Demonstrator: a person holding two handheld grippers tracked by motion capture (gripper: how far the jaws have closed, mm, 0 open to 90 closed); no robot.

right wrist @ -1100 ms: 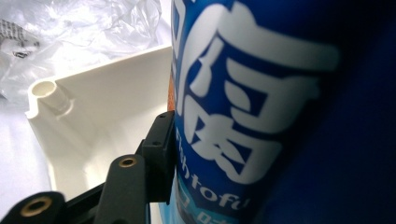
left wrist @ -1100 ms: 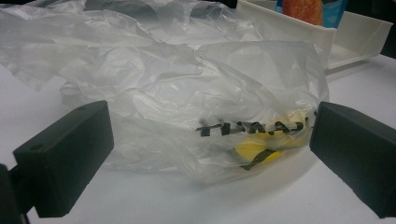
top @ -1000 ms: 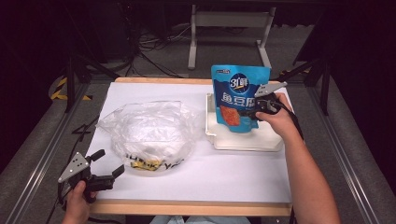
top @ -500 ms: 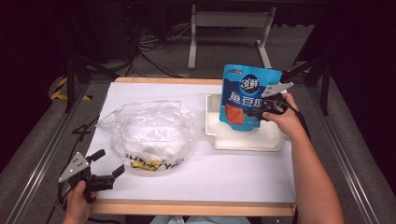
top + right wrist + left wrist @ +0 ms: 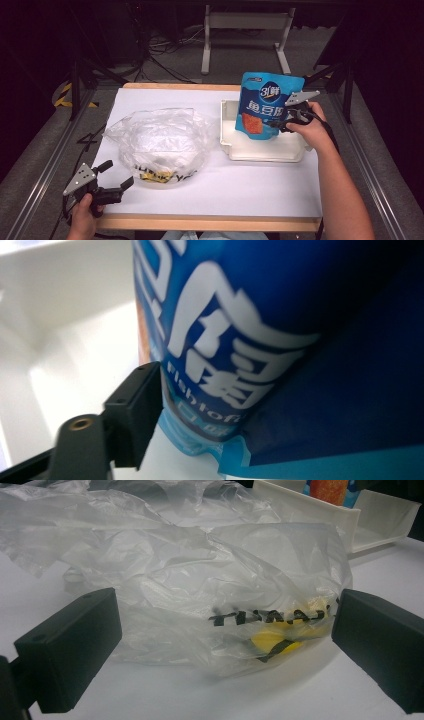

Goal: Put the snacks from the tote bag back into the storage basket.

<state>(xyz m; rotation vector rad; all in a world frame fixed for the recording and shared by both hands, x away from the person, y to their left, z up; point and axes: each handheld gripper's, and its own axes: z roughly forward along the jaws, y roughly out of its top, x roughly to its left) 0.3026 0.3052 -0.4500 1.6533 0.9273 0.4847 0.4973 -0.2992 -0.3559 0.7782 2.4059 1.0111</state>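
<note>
White-papered surface (image 5: 210, 192): blue snack pouch (image 5: 265, 107) now lifted clear above white tray (image 5: 265, 152), right gripper (image 5: 286, 116) jaws pinching its edge, probably headed to plastic bag (image 5: 157, 137). Left gripper (image 5: 112, 182) jaws spread, idle near bag.

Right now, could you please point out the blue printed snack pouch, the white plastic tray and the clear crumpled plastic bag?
Blue printed snack pouch (image 5: 264, 107), high view, front panel.
White plastic tray (image 5: 265, 152), high view, near wall.
Clear crumpled plastic bag (image 5: 155, 137), high view, crumpled top.
</note>
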